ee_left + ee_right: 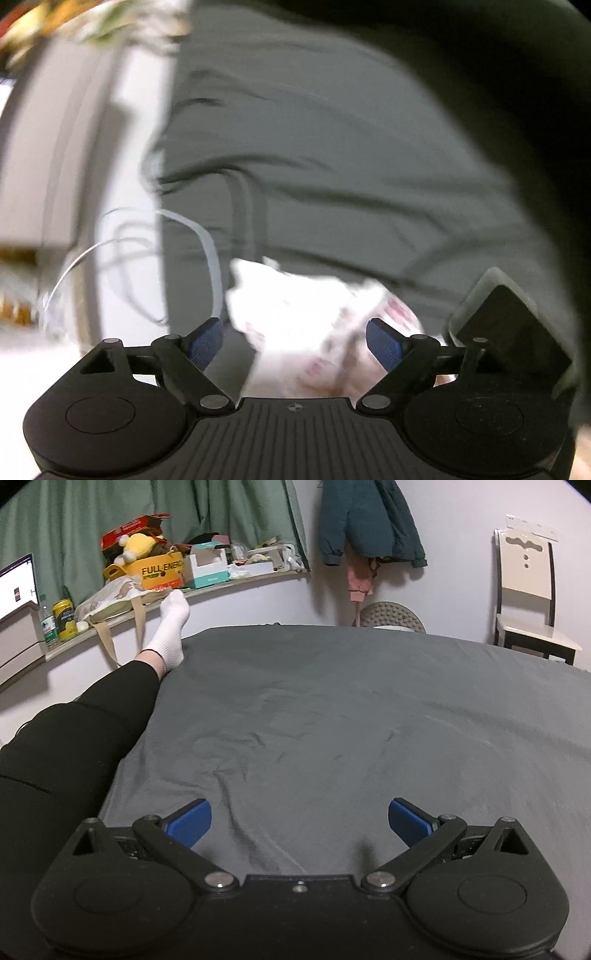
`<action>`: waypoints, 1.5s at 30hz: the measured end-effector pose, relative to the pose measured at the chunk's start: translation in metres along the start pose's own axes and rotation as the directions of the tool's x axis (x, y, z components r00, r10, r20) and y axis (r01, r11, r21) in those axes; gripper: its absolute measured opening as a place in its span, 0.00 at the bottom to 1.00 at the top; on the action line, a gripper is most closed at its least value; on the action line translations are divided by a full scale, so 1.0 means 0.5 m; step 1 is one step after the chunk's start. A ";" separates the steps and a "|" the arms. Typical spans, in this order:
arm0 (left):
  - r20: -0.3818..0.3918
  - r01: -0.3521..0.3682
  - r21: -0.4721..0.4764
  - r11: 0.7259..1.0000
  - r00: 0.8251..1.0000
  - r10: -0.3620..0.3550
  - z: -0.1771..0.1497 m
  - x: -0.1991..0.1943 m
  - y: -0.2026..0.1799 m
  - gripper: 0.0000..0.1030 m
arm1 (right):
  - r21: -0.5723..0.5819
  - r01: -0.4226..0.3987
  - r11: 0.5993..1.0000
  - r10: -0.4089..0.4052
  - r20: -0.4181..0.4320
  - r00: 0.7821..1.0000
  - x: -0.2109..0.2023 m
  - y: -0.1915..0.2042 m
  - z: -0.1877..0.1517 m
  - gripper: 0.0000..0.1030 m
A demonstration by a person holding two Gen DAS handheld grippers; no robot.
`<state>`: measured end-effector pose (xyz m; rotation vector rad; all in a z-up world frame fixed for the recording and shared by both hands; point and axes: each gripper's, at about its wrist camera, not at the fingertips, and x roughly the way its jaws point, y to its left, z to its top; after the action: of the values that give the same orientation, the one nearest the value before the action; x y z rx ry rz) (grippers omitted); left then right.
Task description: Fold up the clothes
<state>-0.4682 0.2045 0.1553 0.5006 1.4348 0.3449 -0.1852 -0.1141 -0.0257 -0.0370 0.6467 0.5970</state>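
The left wrist view is blurred by motion. A white garment with pink print (314,317) lies crumpled on the grey sheet (332,166), right in front of my left gripper (295,341). That gripper is open, its blue pads (207,343) either side of the cloth's near edge. In the right wrist view my right gripper (300,821) hangs open over bare grey sheet (332,709), nothing between its blue pads (190,821). No garment shows in that view.
A person's leg in black trousers (74,738) with a white sock (171,627) lies along the bed's left edge. A cluttered ledge (207,583) runs behind it. A chair (528,590) stands at far right; jackets (365,520) hang on the wall. White cables (147,251) lie left of the sheet.
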 end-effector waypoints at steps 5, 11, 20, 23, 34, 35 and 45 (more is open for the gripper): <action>-0.127 -0.098 0.106 0.990 0.986 0.111 -0.032 0.010 0.025 0.82 | -0.004 0.005 1.000 -0.005 -0.014 1.000 0.006 0.001 -0.002 1.00; -0.283 0.409 -0.026 0.912 0.872 -0.399 -0.089 -0.036 0.004 0.82 | -0.014 -0.019 1.000 0.020 0.050 0.999 -0.018 0.011 0.000 1.00; 0.251 0.526 -0.024 0.850 0.826 -0.504 -0.150 -0.326 -0.017 0.82 | -0.273 -0.368 0.889 0.427 0.204 0.881 -0.167 0.270 0.072 1.00; 0.541 0.552 -0.061 0.832 0.719 -0.437 -0.206 -0.415 0.016 0.82 | -0.433 -0.454 0.779 0.528 0.061 0.847 -0.181 0.452 0.078 1.00; 0.886 0.624 -0.296 0.724 0.462 -0.035 -0.483 -0.520 0.049 0.91 | -0.699 -0.599 0.391 0.569 -0.328 0.754 -0.162 0.944 -0.045 0.81; 0.894 0.647 -0.303 0.700 0.447 -0.025 -0.500 -0.506 0.053 0.93 | -0.703 -0.605 0.375 0.560 -0.348 0.752 -0.154 0.969 -0.058 0.79; 0.904 0.704 -0.327 0.630 0.427 -0.008 -0.590 -0.349 0.047 0.93 | -0.661 -0.658 0.361 0.457 -0.490 0.742 -0.065 1.096 -0.124 0.65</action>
<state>-0.7791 0.1702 0.2981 -0.3240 0.2983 0.1568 -0.5330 0.3124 0.0245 -0.8072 0.5400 1.5868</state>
